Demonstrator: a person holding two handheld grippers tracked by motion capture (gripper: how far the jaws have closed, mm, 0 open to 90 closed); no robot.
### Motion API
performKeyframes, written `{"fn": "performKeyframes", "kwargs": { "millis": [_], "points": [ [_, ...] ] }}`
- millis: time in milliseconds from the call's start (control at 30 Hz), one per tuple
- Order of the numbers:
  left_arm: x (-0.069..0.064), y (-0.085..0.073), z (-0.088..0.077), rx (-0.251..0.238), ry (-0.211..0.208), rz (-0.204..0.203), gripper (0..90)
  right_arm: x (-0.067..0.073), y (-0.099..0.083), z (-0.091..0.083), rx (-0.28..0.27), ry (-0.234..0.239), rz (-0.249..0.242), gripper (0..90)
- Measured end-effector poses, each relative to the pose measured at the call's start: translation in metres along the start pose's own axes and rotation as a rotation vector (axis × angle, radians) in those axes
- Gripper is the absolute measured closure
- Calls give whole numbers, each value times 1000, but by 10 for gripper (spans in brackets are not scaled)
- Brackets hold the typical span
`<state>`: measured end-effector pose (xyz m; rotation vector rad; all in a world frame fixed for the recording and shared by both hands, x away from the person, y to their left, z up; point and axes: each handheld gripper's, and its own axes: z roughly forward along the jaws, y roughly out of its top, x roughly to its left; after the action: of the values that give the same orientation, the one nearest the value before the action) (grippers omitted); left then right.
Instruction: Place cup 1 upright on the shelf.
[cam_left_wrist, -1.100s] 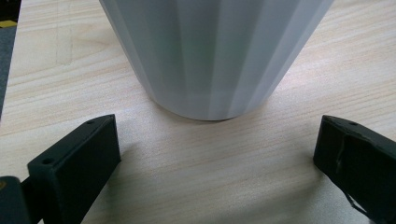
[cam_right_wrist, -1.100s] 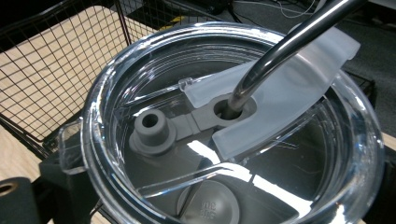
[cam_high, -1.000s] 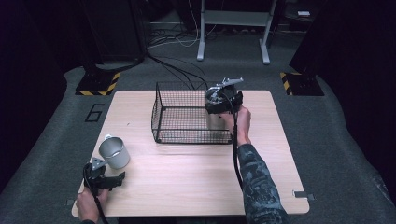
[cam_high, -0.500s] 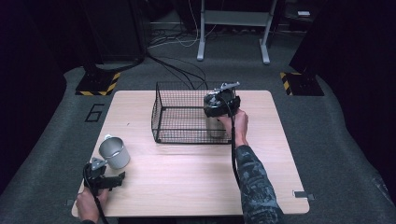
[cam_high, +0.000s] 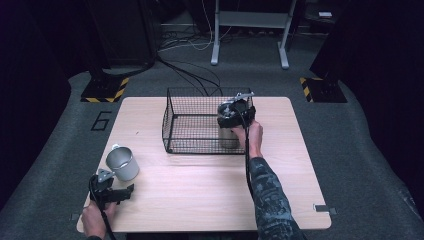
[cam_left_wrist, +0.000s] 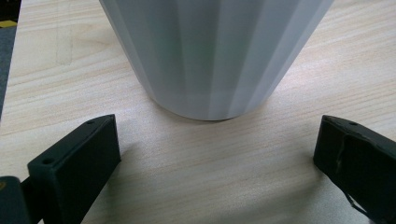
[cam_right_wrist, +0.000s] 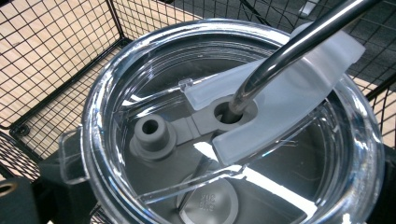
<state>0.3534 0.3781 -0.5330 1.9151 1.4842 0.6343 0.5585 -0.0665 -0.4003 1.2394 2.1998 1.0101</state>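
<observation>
Table (cam_high: 200, 200) carries a wire basket (cam_high: 192, 125), and in its right end stands a lidded tumbler (cam_right_wrist: 233, 140) with a metal straw (cam_right_wrist: 299, 42), clamped by the right gripper (cam_high: 232, 112). Near the front left corner, the left gripper (cam_high: 112, 192), jaws apart, sits just behind a grey cup (cam_high: 122, 164).

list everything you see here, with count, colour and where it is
tumbler: 1, steel with clear lid and metal straw, inside the basket's right end, in the right gripper
wire basket: 1, black, far middle of table
cup: 1, pale grey, near-left of table, upright
table: 1, light wood
left gripper: 1, black, just short of the cup, jaws open
right gripper: 1, black, at the tumbler's top
hands: 2, one per gripper
</observation>
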Motion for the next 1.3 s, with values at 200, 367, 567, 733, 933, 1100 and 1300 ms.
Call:
{"fn": "performKeyframes", "kwargs": {
  "millis": [200,367,567,733,933,1100,1300],
  "points": [
    [1,0,0,4,-1,12,3,-6,-3,-3,14,14,22,30],
    [1,0,0,1,1,12,3,-3,0,-6,59,11,15,21],
    [1,1,-1,8,0,16,3,-2,2,-6,76,20,16,0],
    [1,0,0,6,1,16,3,0,6,-12,75,20,3,0],
    [1,0,0,0,2,15,3,-3,10,-24,76,20,19,0],
    [1,0,0,6,1,15,3,0,16,-37,51,2,3,0],
    [1,0,0,3,3,13,3,0,20,-49,48,-9,-3,0]
  ]
}}
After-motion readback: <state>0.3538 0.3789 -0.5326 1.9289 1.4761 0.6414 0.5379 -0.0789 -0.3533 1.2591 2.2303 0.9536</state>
